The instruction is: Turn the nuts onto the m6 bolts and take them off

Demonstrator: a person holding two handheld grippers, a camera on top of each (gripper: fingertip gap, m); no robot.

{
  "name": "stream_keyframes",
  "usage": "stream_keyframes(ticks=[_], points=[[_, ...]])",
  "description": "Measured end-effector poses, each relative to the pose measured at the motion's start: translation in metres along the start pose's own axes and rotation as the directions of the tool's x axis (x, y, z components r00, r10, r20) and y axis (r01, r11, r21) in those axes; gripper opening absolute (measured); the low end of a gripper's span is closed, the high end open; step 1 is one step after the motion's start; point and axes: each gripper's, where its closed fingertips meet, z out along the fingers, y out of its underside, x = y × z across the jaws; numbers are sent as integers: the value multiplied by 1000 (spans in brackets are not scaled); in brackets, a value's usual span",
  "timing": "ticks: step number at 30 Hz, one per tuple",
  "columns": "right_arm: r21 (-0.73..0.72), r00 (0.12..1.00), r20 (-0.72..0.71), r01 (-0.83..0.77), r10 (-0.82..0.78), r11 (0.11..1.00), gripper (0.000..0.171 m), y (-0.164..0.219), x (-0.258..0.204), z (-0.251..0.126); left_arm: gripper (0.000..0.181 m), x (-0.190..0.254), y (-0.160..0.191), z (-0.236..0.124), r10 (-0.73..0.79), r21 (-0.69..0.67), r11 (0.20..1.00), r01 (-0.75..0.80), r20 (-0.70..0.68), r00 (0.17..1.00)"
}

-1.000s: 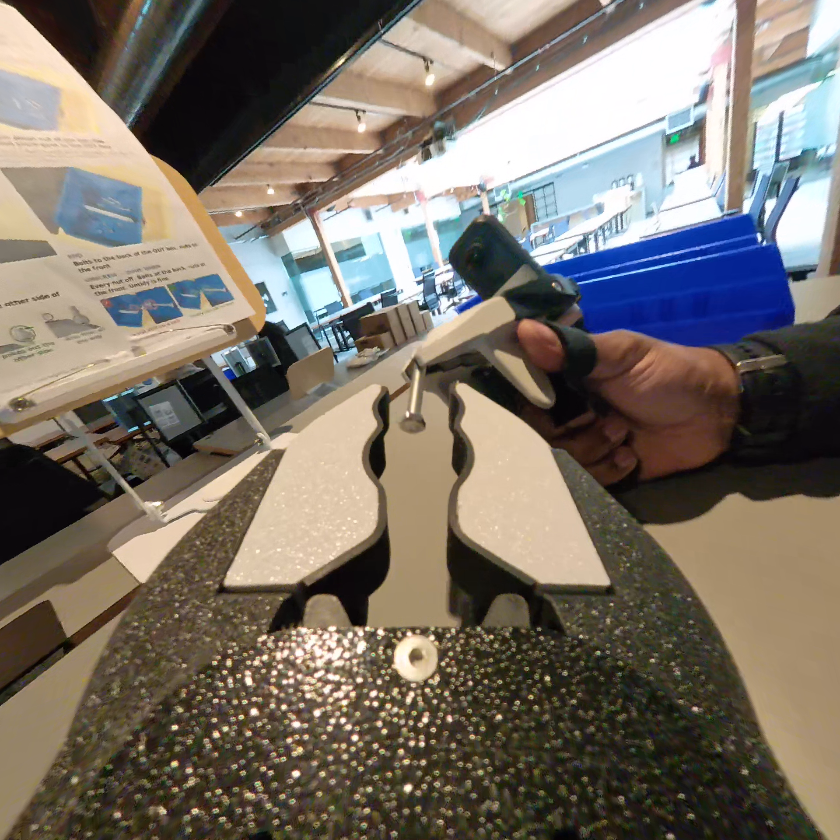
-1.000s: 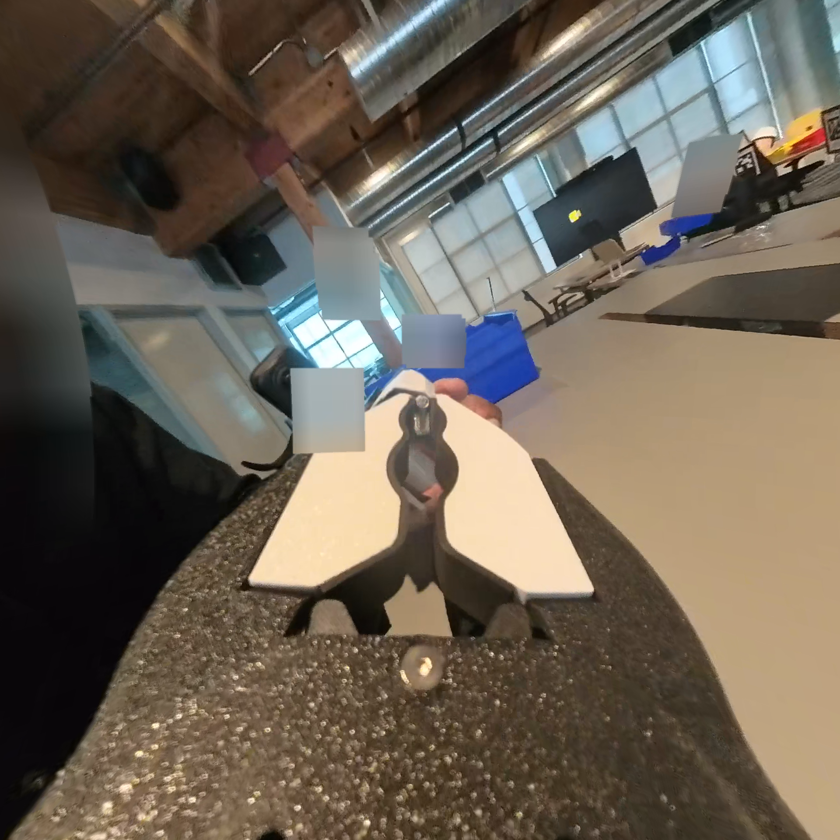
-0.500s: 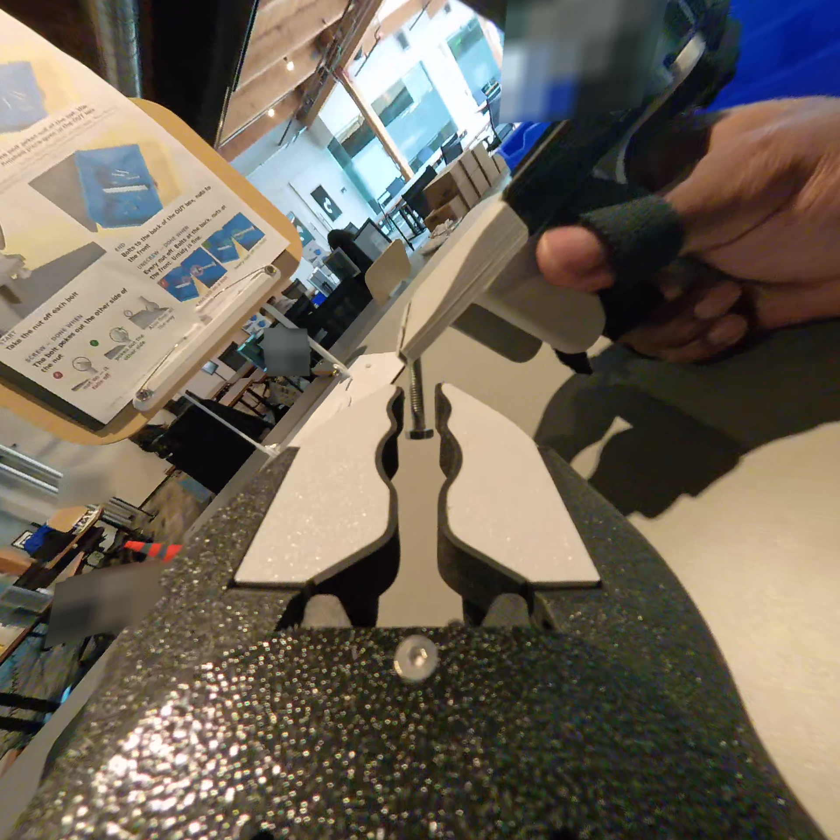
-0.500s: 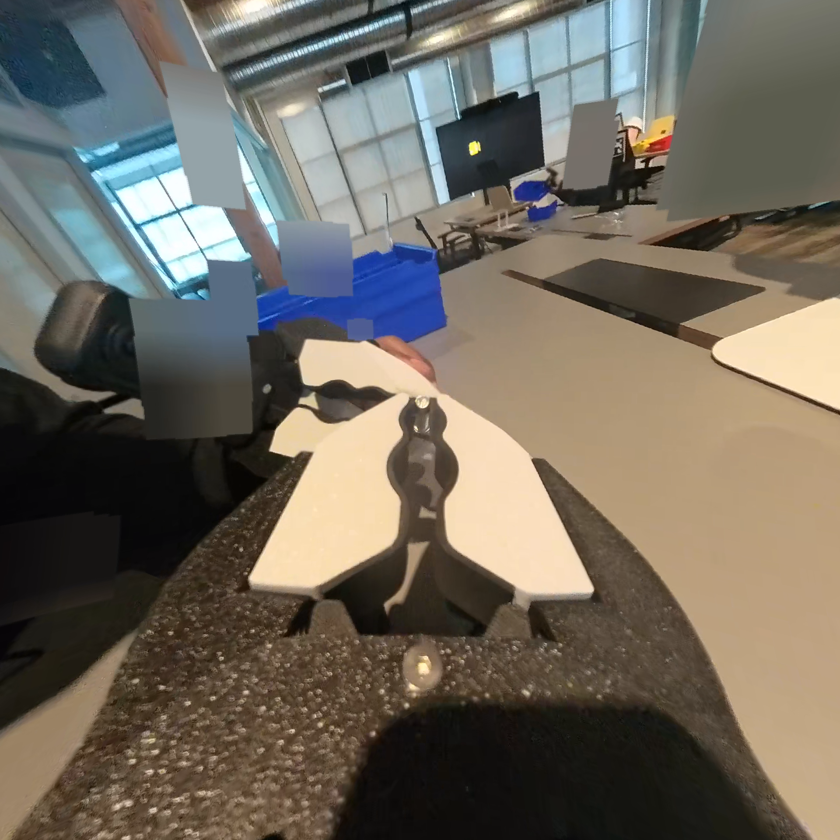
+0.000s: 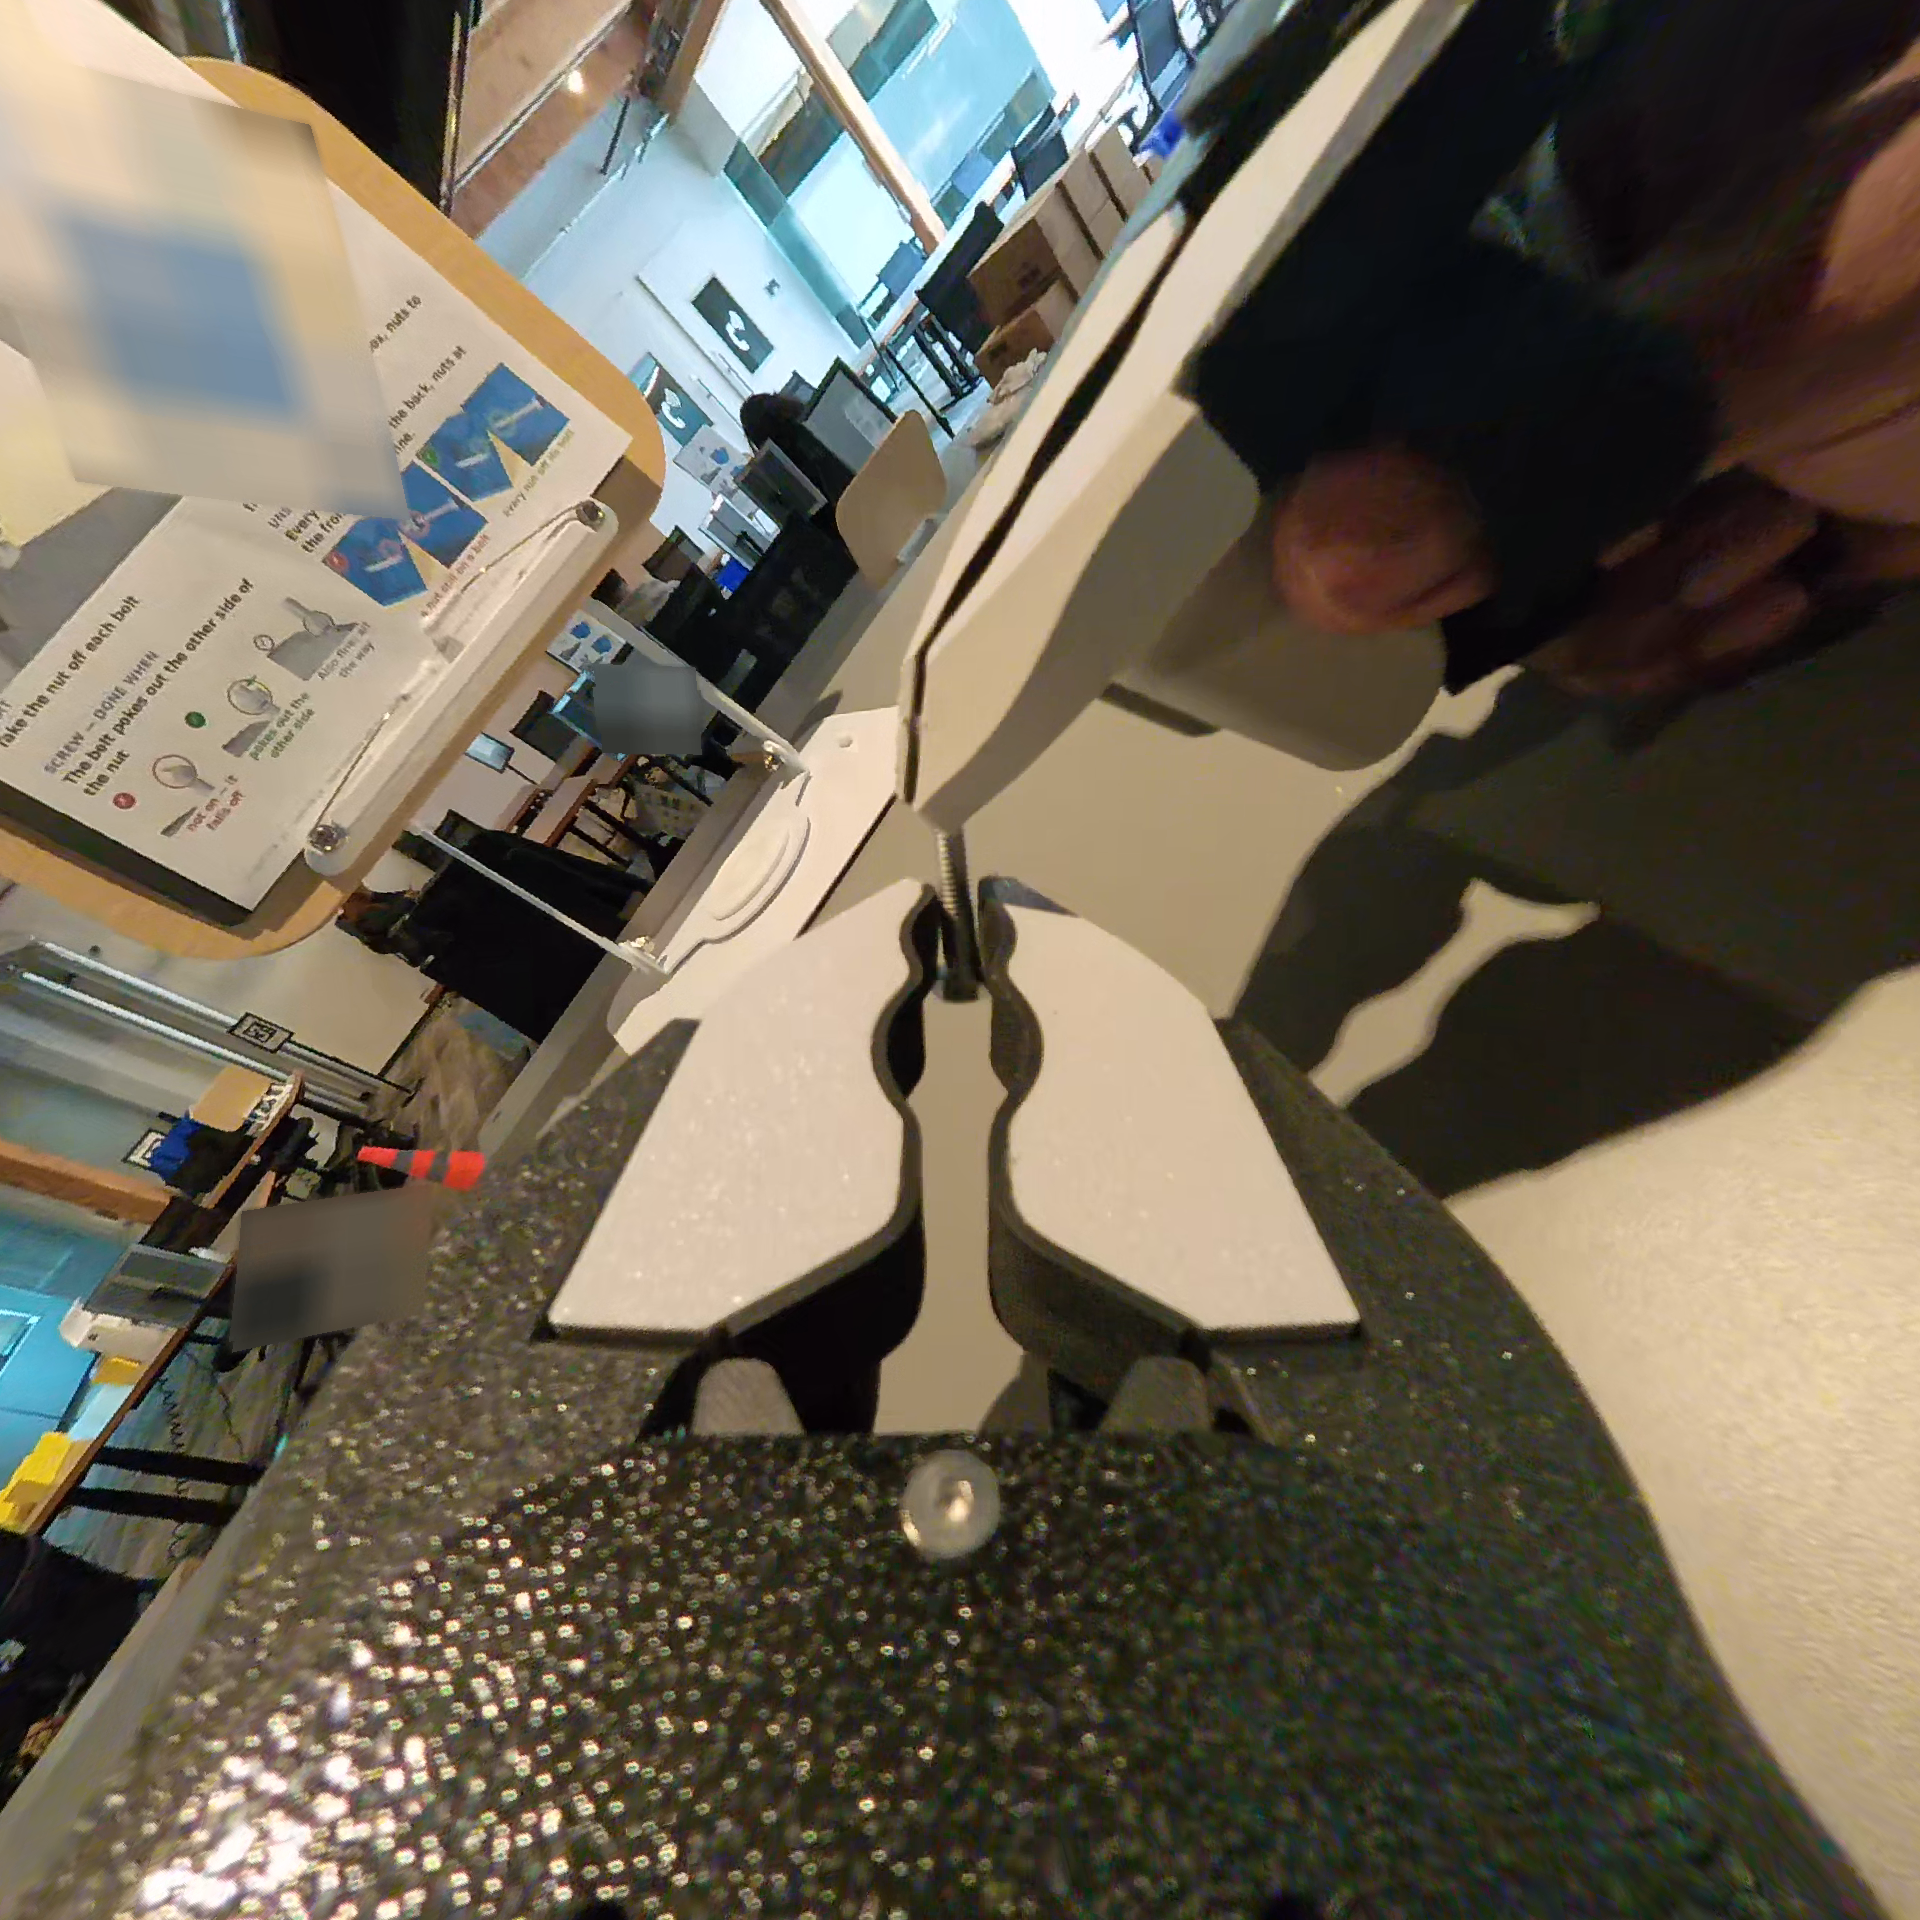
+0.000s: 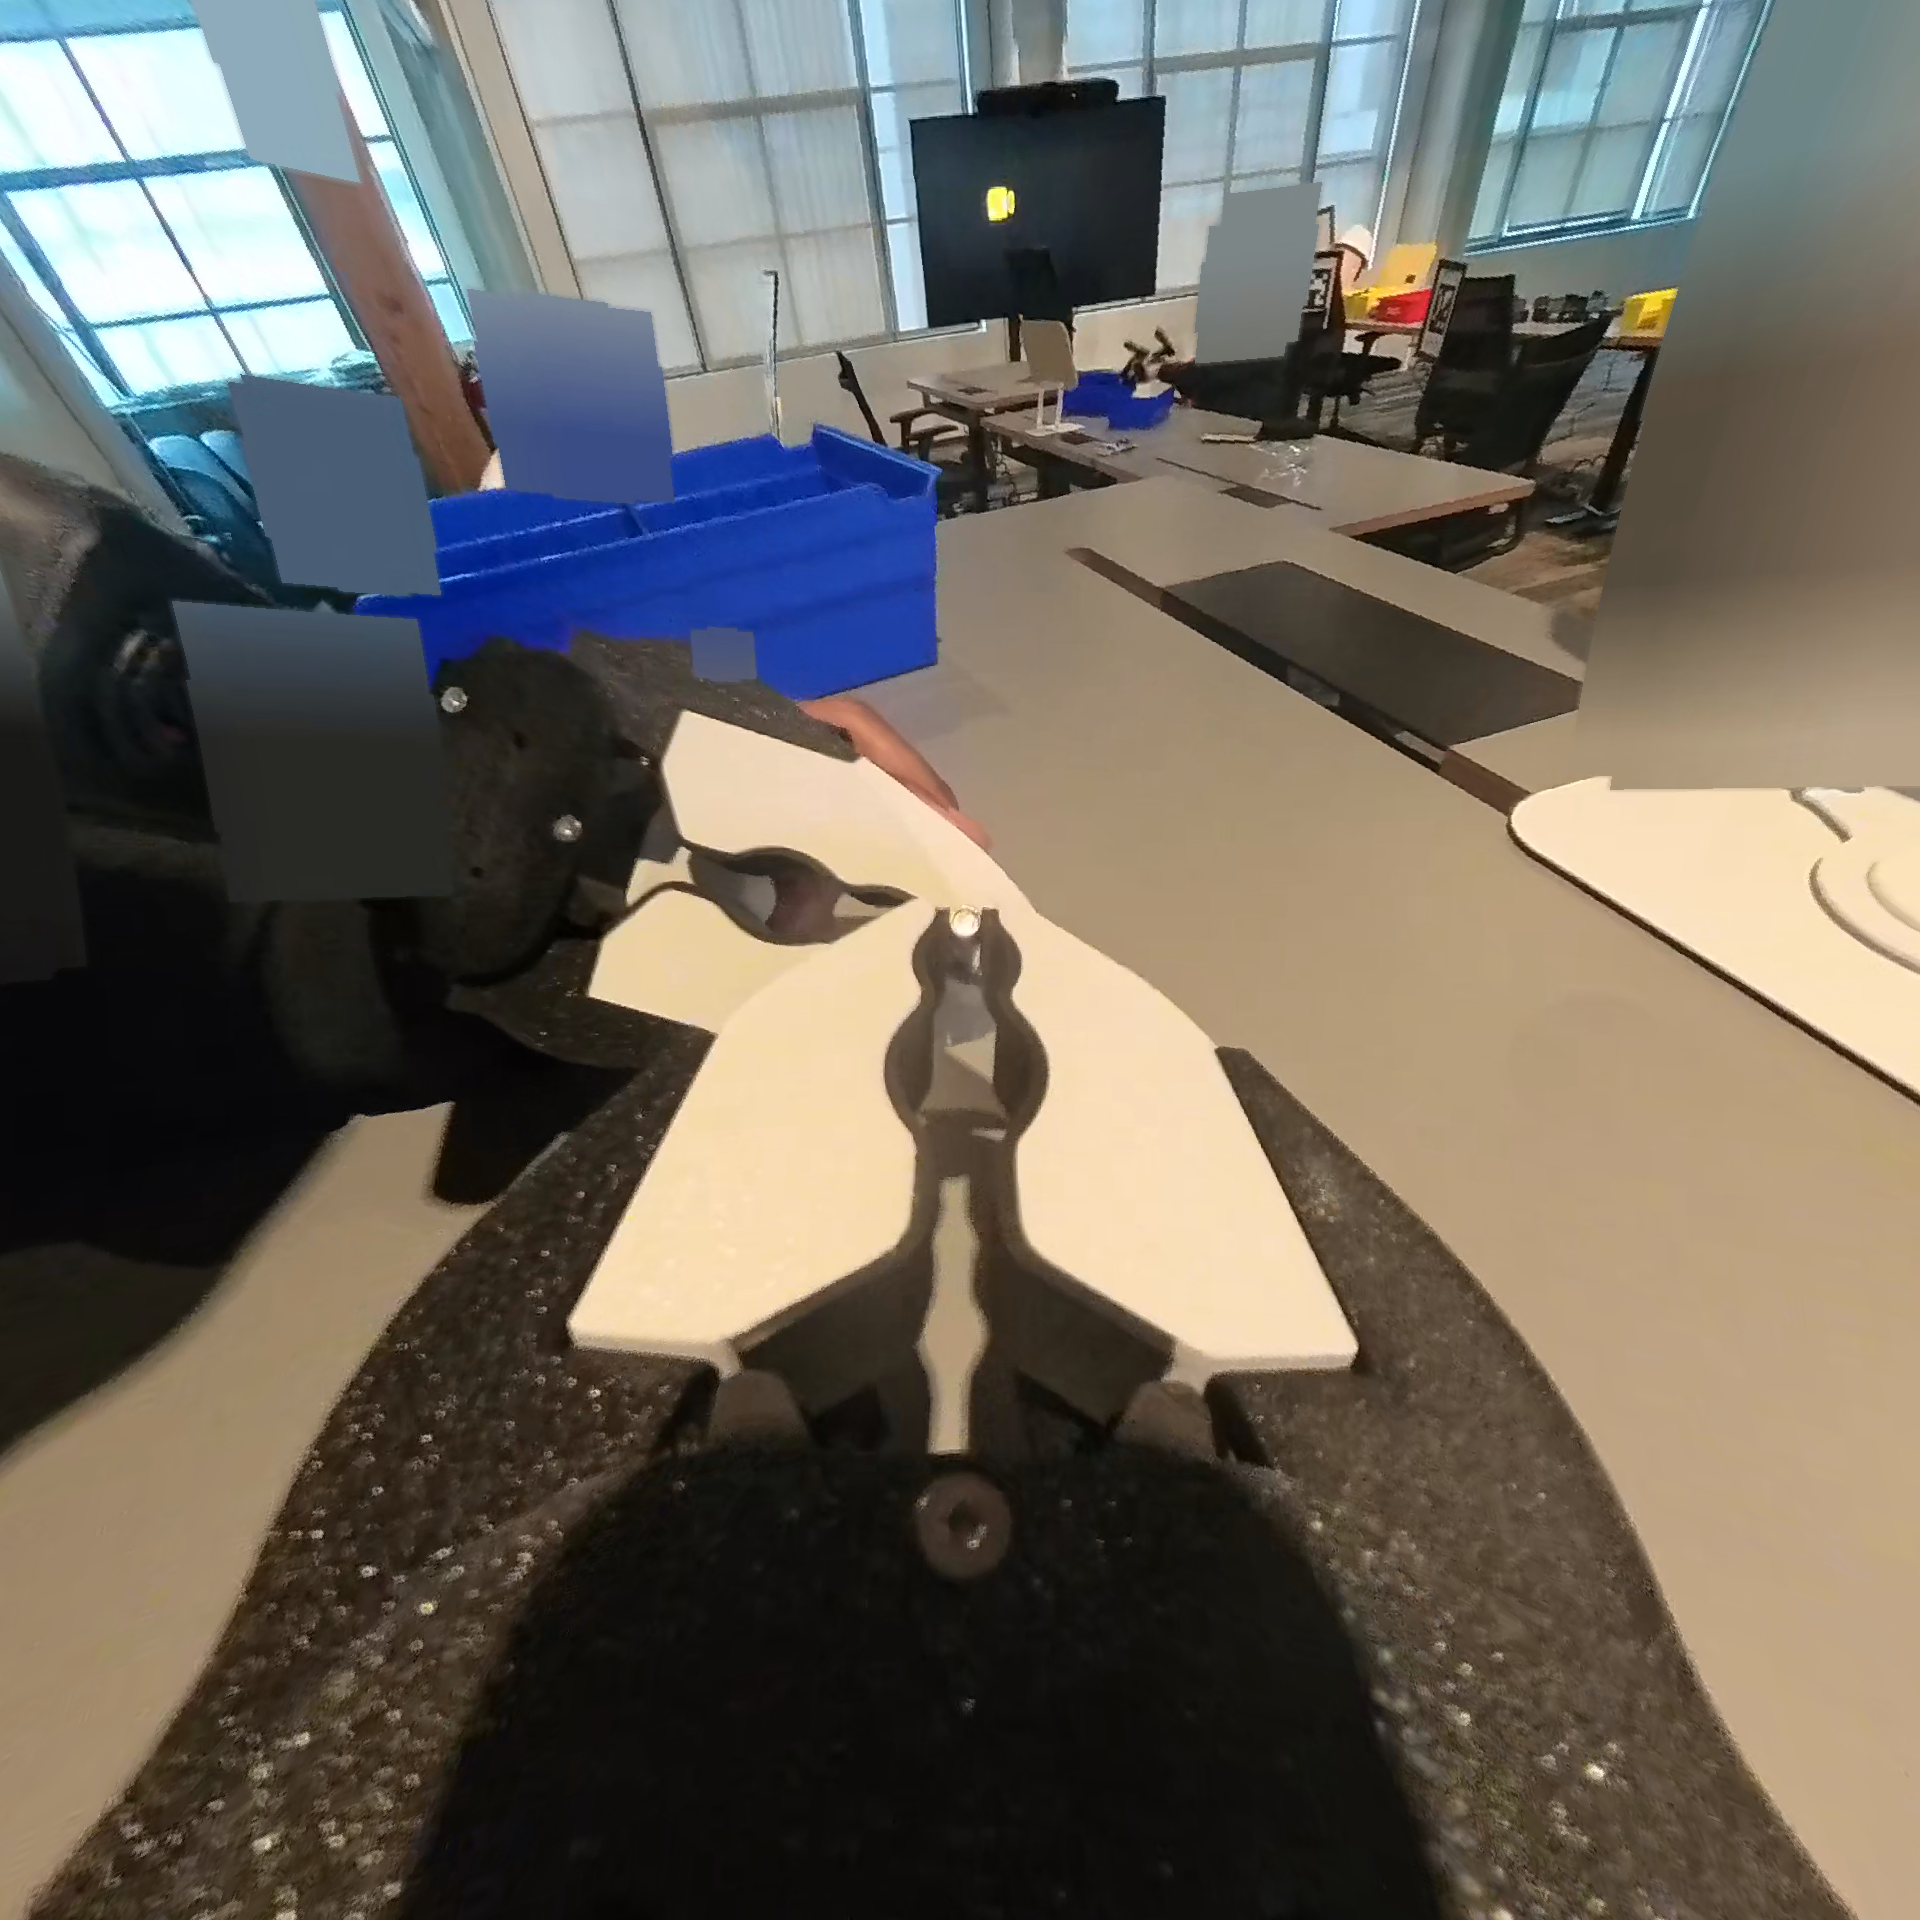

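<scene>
Right gripper [image 6: 964, 935]: 2 white fingers pressed together on the bolt [image 6: 962, 928], pinching it at the tips. In its own view the bolt is seen end-on, a small bright metal tip in the notch.
Bolt, left wrist view [image 5: 956, 914]: threaded shank hangs down out of the right gripper's [image 5: 940, 800] tips, slightly tilted, lower end dark and reaching into the gap between the left gripper's fingers. Whether a nut sits on that end: cannot tell, too small and shadowed.
Left gripper [image 5: 956, 935]: fingers close on either side of the bolt's lower end, a narrow gap between them further back. Actual contact with the bolt: cannot tell.
Left gripper, right wrist view [image 6: 940, 894]: lies crosswise from the left, white fingers meeting the right gripper's tips at the bolt.
Hand [image 5: 1621, 436]: grips the right gripper's handle, upper right of the left wrist view, a black strap over 1 finger.
Table [image 6: 1299, 987]: grey surface below both grippers, which are held above it.
Blue bin [image 6: 727, 561]: on the table, well behind the grippers.
White plate [image 6: 1714, 894]: flat on the table, far right.
Instruction sheet [image 5: 208, 623]: on a tilted wooden board with a clear stand, left of the left gripper.
</scene>
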Motion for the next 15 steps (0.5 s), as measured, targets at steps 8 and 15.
stream_keyframes(ticks=[8, 15], points=[[22, 1000, 17, -8, 7, 1000, 6, -3, -2, -1, 5, -3, -2, -2, -79, 14, 997, 80, -23, 997], [-105, 938, 343, -14, 49, 994, 40, 10, -41, -12, 5, -42, 16, -10, -184, 36, 983, 181, 112, 976]])
